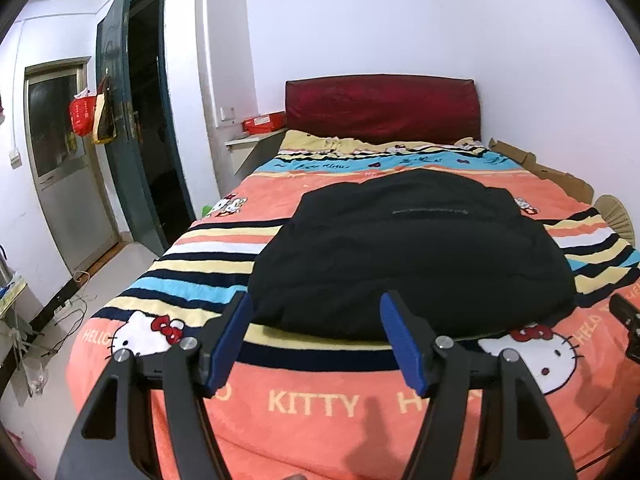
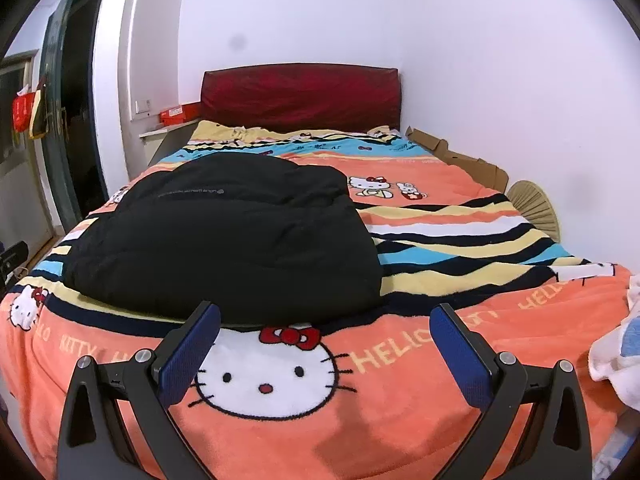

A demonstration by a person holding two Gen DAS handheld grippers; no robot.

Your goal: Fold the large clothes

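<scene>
A dark red padded headboard [image 1: 382,106] is standing against the white wall at the far end of the bed. Flattened brown cardboard [image 1: 544,170] is lying along the bed's right edge, with a tan pleated fan [image 2: 534,206] just past it. A red flat box [image 1: 264,124] is sitting on a small ledge left of the headboard, and a red plastic bag [image 1: 83,114] is hanging on the dark green open door [image 1: 120,120]. A white and pale blue cloth [image 2: 618,354] is bunching at the right edge in the right wrist view.

The orange fleece cartoon-cat blanket [image 1: 320,408], striped in black, cream and blue, is reading "HELLO KITTY" in cream letters.

The black puffy folded jacket [image 1: 412,256] is lying in the middle of the bed on the stripes, a thin grey line of print, too small to read, running across its top.

The left gripper [image 1: 316,336] is hovering at the jacket's near edge, blue-padded jaws spread and empty. The right gripper [image 2: 326,350] is also hanging with jaws spread wide, holding nothing, just short of the jacket.
</scene>
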